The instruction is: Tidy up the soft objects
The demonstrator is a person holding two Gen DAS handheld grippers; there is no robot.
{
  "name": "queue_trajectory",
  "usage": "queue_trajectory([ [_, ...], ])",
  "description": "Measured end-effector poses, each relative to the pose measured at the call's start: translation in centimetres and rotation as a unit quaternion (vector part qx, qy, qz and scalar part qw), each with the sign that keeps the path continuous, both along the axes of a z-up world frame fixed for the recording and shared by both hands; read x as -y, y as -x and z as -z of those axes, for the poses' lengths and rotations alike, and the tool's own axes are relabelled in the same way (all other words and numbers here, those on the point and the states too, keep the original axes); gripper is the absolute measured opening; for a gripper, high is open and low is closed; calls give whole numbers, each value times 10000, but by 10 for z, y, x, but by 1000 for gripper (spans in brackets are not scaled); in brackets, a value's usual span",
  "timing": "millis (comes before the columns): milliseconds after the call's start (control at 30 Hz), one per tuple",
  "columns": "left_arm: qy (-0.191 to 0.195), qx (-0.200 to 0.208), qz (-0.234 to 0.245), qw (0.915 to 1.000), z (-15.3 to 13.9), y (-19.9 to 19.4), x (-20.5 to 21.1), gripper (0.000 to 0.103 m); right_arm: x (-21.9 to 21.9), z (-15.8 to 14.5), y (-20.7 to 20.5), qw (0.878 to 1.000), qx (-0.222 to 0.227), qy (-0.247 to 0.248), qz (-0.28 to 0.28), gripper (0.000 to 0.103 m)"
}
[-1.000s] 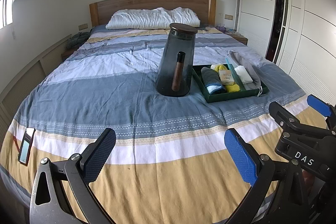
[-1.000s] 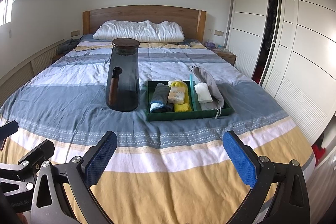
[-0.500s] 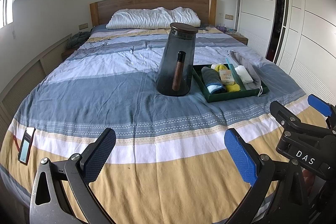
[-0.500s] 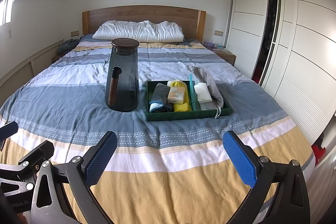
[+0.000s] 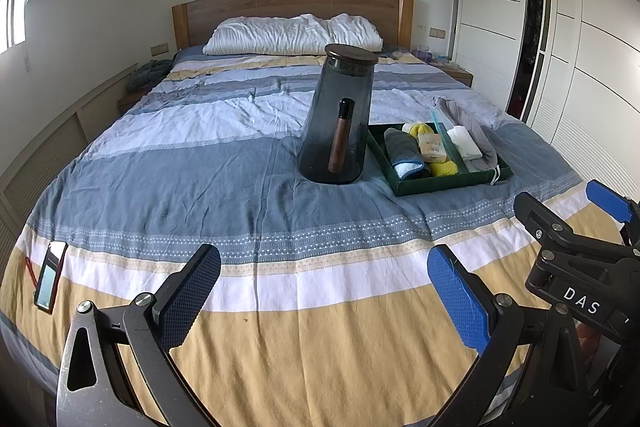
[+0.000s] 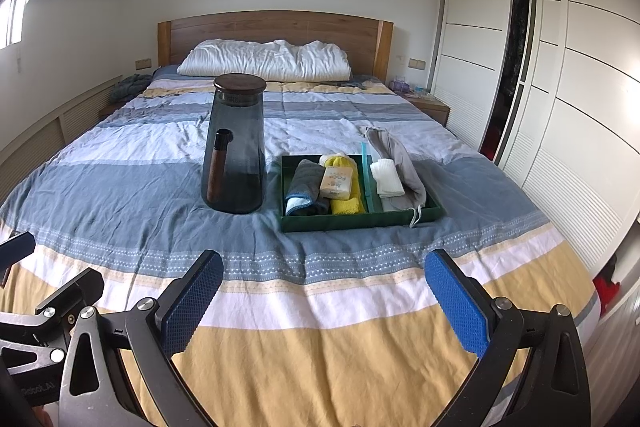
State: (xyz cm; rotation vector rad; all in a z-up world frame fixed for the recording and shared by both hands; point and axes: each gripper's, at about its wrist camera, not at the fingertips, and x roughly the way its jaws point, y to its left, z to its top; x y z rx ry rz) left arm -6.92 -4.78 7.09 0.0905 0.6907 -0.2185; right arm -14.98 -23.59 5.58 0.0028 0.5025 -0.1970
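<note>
Both grippers are black metal frames with silver screws; left gripper [image 5: 324,291] and right gripper [image 6: 324,291] carry blue textured pads [image 6: 456,301], one housing lettered "DAS"

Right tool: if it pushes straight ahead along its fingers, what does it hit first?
Probably the bedspread, since the right tool is open and points slightly down over bare cover. Carried further, the line runs toward the green tray, not the jug. Depth is unclear.
</note>
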Motion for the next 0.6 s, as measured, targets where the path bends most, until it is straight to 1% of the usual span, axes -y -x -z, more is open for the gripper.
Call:
queue_trajectory([
  [600,20,-13,-6,10000,-1,0,1,102,2,-3,-2,10000,-4,29,-29,103],
])
